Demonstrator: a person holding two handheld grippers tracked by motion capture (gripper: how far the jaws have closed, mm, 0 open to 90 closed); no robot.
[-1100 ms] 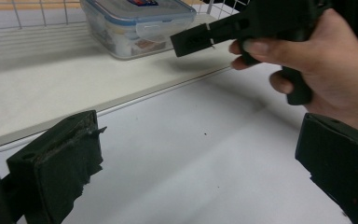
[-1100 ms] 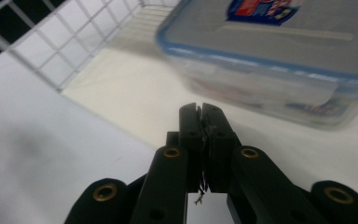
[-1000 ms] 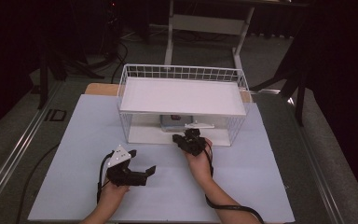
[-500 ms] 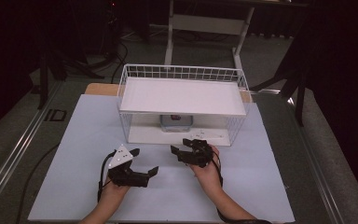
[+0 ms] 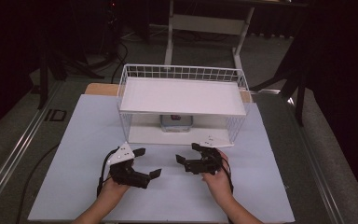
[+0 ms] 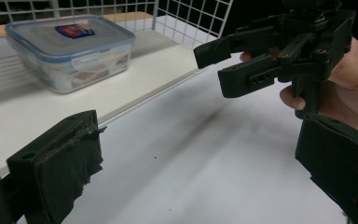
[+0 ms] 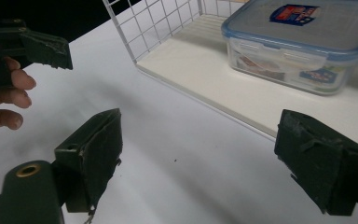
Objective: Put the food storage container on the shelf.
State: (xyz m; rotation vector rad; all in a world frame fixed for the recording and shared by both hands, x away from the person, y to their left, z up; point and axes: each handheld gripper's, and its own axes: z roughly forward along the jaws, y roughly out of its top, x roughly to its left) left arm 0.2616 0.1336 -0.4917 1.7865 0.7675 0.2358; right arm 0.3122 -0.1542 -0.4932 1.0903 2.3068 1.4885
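Note:
A clear plastic box with a blue-rimmed lid (image 5: 176, 122) stands on the lower shelf of a white wire rack (image 5: 182, 95). It also shows in the left gripper view, box (image 6: 70, 46), and in the right gripper view, box (image 7: 303, 42). My right gripper (image 5: 188, 153) hovers over the white table in front of the rack, apart from the box. Its jaws have just been opening and stand open with nothing between them (image 7: 207, 158). My left gripper (image 5: 148, 162) is open beside it, its jaws wide and empty (image 6: 200, 168). The two grippers face each other, with the right gripper (image 6: 270, 51) opposite the left.
The rack's upper shelf (image 5: 182, 94) is a bare white board with a wire rail behind. The white table mat (image 5: 74, 140) spreads left and right of the hands. Dark floor, cables and a table frame (image 5: 205, 23) lie beyond the rack.
The right gripper has drawn back from the front of the lower shelf toward the person and its jaws have spread. The box stays on the shelf. The left gripper has kept still.

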